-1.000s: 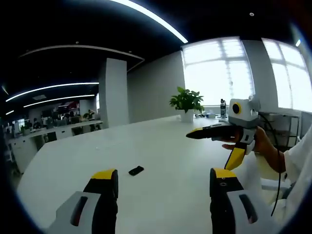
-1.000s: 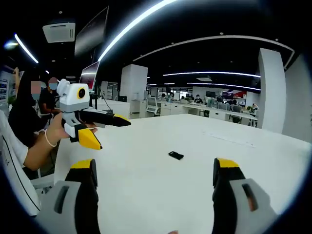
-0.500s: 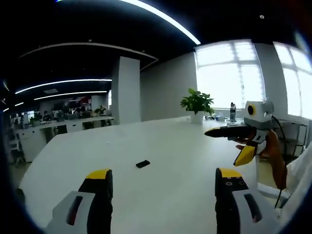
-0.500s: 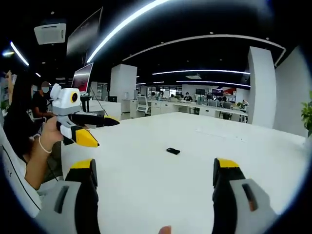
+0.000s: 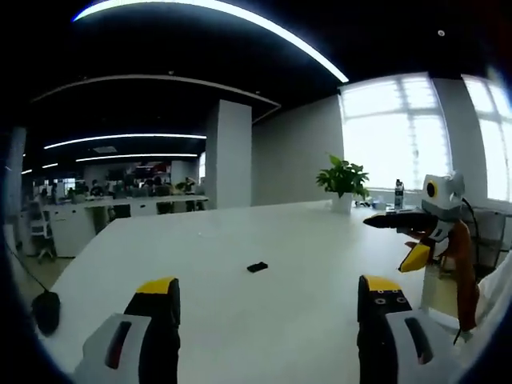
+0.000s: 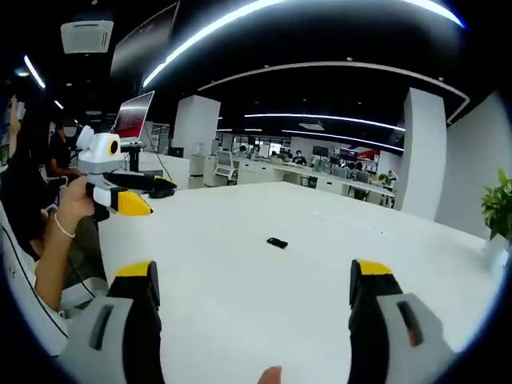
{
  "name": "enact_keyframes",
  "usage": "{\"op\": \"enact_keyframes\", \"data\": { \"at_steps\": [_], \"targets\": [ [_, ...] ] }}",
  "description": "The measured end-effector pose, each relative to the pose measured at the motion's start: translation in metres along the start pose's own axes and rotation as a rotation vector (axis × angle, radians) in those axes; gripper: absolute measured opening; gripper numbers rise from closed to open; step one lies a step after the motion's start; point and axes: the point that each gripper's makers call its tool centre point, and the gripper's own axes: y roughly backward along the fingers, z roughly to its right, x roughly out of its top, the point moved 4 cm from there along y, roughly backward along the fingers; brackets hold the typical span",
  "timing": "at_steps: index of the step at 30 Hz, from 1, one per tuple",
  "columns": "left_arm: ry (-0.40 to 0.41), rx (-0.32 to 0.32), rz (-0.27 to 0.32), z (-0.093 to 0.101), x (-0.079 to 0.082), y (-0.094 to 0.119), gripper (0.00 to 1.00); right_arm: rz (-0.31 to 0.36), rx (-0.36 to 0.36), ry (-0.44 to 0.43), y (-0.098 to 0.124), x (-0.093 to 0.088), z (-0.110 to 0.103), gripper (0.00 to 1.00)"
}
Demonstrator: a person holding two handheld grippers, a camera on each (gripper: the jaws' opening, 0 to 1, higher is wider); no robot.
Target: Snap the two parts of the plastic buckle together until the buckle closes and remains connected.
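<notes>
A small black buckle (image 5: 257, 266) lies flat on the white table (image 5: 304, 240), well ahead of my left gripper (image 5: 266, 298), which is open and holds nothing. In the right gripper view the buckle (image 6: 277, 242) lies far ahead of my open, empty right gripper (image 6: 250, 283). Its parts are too small to tell apart. The right gripper (image 5: 376, 222) enters the left gripper view at the right, held in a hand above the table edge. The left gripper (image 6: 164, 190) comes into the right gripper view from the left, also in a hand.
A potted plant (image 5: 343, 179) and a bottle (image 5: 398, 194) stand at the table's far side by bright windows. A dark mouse-like object (image 5: 46, 310) sits at the table's left edge. Desks with people line the background. A seated person's arm (image 6: 56, 256) is at the left.
Both cameras have swung, so the buckle shifted right in the left gripper view. Each other gripper has drawn outward toward its view's edge. Both grippers stayed open.
</notes>
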Motion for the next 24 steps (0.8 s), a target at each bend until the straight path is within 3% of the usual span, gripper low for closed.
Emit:
{"op": "enact_keyframes", "data": {
  "at_steps": [10, 22, 24],
  "targets": [
    [0.023, 0.048, 0.027, -0.002, 0.002, 0.026, 0.93, 0.018, -0.039, -0.005, 0.015, 0.008, -0.006, 1.0],
    [0.019, 0.104, 0.018, -0.005, -0.008, 0.045, 0.92, 0.025, -0.187, -0.066, 0.042, -0.006, 0.004, 1.0],
    [0.02, 0.133, 0.007, -0.005, -0.014, 0.048, 0.91, 0.036, -0.245, -0.098, 0.053, -0.012, 0.007, 1.0]
  ]
}}
